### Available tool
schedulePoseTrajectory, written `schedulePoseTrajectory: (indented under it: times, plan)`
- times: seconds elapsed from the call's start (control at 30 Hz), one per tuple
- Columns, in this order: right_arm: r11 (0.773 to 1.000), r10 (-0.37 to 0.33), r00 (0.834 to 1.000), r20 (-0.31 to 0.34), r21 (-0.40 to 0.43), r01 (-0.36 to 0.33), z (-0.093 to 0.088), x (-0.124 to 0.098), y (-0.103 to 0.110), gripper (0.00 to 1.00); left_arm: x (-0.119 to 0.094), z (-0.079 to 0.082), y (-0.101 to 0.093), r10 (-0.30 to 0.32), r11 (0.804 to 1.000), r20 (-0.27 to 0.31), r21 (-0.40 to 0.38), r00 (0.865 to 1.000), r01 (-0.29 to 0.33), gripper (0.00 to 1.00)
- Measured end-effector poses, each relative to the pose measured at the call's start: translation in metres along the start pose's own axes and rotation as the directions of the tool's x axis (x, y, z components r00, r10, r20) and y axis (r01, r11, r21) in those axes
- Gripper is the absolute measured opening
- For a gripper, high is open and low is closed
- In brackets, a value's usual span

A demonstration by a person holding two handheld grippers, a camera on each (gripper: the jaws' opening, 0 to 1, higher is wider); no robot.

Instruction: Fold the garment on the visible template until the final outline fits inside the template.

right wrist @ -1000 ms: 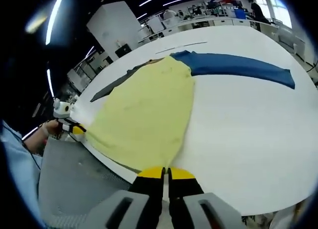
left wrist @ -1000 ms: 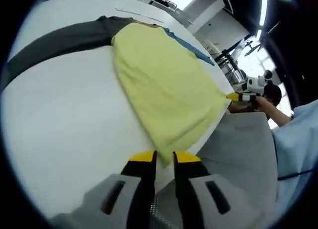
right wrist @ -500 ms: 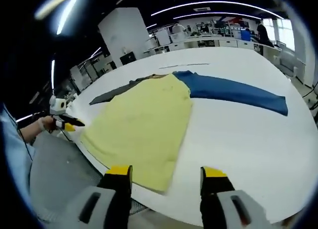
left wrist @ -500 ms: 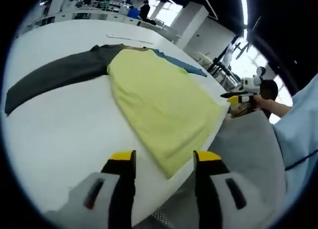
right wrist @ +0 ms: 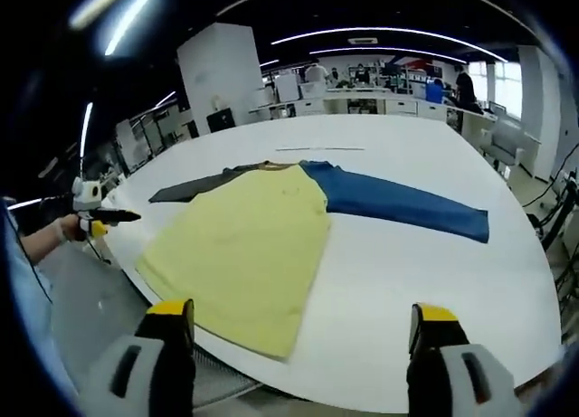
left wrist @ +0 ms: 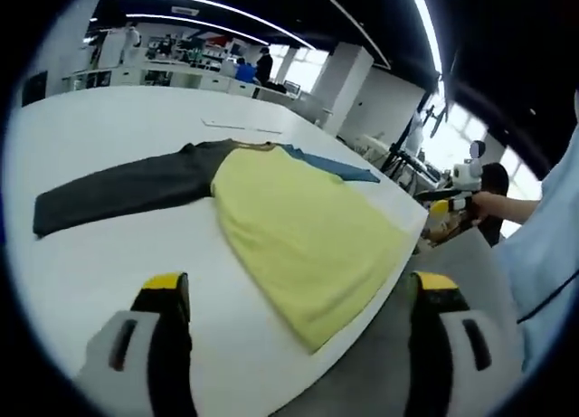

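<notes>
A garment with a yellow body (left wrist: 303, 241), a dark grey sleeve (left wrist: 127, 186) and a blue sleeve (left wrist: 330, 166) lies flat on the white table (left wrist: 99, 254). Its hem runs along the near table edge. My left gripper (left wrist: 300, 290) is wide open, back from the hem, holding nothing. In the right gripper view the yellow body (right wrist: 244, 245) lies between the grey sleeve (right wrist: 194, 186) and the blue sleeve (right wrist: 398, 204). My right gripper (right wrist: 303, 313) is wide open too, clear of the cloth. Each gripper appears small in the other's view, the right gripper (left wrist: 448, 204) and the left gripper (right wrist: 99, 218).
A thin dark line (right wrist: 321, 148) lies on the table beyond the collar. The near table edge (right wrist: 226, 349) drops to a grey floor (right wrist: 86, 299). Desks and people stand far behind. A person's sleeve (left wrist: 543, 245) is at the right.
Both grippers were shut at the yellow hem one second ago. They have let go, opened wide and drawn back from the garment, which now lies still on the table.
</notes>
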State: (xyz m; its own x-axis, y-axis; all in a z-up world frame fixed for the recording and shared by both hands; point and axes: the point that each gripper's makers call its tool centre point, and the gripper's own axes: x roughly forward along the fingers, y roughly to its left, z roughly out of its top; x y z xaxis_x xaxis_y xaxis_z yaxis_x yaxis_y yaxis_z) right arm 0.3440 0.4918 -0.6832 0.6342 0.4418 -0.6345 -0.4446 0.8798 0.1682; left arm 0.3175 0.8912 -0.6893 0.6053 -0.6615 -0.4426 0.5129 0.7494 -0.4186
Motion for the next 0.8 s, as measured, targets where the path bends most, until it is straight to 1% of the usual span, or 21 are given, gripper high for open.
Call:
schedulePoseTrajectory:
  times: [0.07, 0.13, 0.17, 0.23, 0.33, 0.43, 0.5, 0.57, 0.63, 0.67, 0.7, 0.8]
  plan:
    - [1.0, -0.006, 1.0, -0.001, 0.004, 0.006, 0.002, -0.003, -0.001, 1.0, -0.003, 0.001, -0.004, -0.001, 1.0, 0.0, 0.009, 1.0, 0.001, 0.99]
    - [1.0, -0.007, 1.0, -0.002, 0.015, 0.007, 0.005, -0.003, -0.002, 1.0, -0.003, 0.0, -0.003, 0.011, 1.0, -0.002, 0.014, 1.0, -0.011, 0.99]
    - [1.0, -0.006, 1.0, 0.0, 0.014, 0.006, 0.006, -0.002, -0.002, 1.0, -0.004, 0.0, -0.002, 0.022, 1.0, -0.005, 0.014, 1.0, -0.022, 0.99]
    - [1.0, -0.011, 1.0, -0.003, 0.017, 0.011, 0.007, 0.002, -0.004, 1.0, -0.005, 0.002, -0.002, 0.023, 1.0, -0.004, 0.017, 1.0, -0.023, 0.99]
    - [1.0, -0.012, 1.0, 0.003, 0.018, 0.011, 0.012, 0.007, -0.005, 1.0, -0.007, 0.007, 0.004, 0.043, 0.999, 0.004, 0.023, 0.999, -0.043, 0.99]
    - [1.0, 0.008, 1.0, 0.011, 0.018, -0.008, 0.019, 0.012, -0.004, 1.0, -0.011, 0.013, 0.005, 0.071, 0.997, 0.006, 0.03, 0.997, -0.072, 0.99]
    - [1.0, 0.029, 1.0, 0.004, -0.002, -0.029, 0.022, 0.013, -0.004, 1.0, -0.011, 0.019, 0.005, 0.09, 0.995, 0.022, 0.033, 0.996, -0.091, 0.99]
    - [0.999, 0.033, 0.999, 0.008, -0.039, -0.032, 0.028, 0.012, -0.009, 1.0, -0.01, 0.023, 0.002, 0.102, 0.994, 0.026, 0.033, 0.994, -0.103, 0.99]
    - [0.999, 0.04, 0.999, 0.022, -0.029, -0.04, 0.035, 0.008, -0.017, 1.0, -0.007, 0.029, -0.005, 0.11, 0.993, 0.03, 0.033, 0.993, -0.111, 0.99]
    - [0.999, 0.045, 0.998, 0.05, -0.028, -0.044, 0.042, 0.006, -0.022, 1.0, -0.006, 0.031, -0.007, 0.113, 0.993, 0.032, 0.036, 0.993, -0.114, 0.99]
    - [0.999, 0.039, 0.998, 0.049, -0.027, -0.038, 0.043, 0.004, -0.028, 1.0, -0.004, 0.033, -0.01, 0.116, 0.992, 0.035, 0.038, 0.993, -0.117, 0.99]
    - [1.0, 0.027, 0.997, 0.079, -0.009, -0.027, 0.048, -0.005, -0.049, 1.0, 0.001, 0.038, -0.015, 0.135, 0.99, 0.038, 0.033, 0.99, -0.136, 0.99]
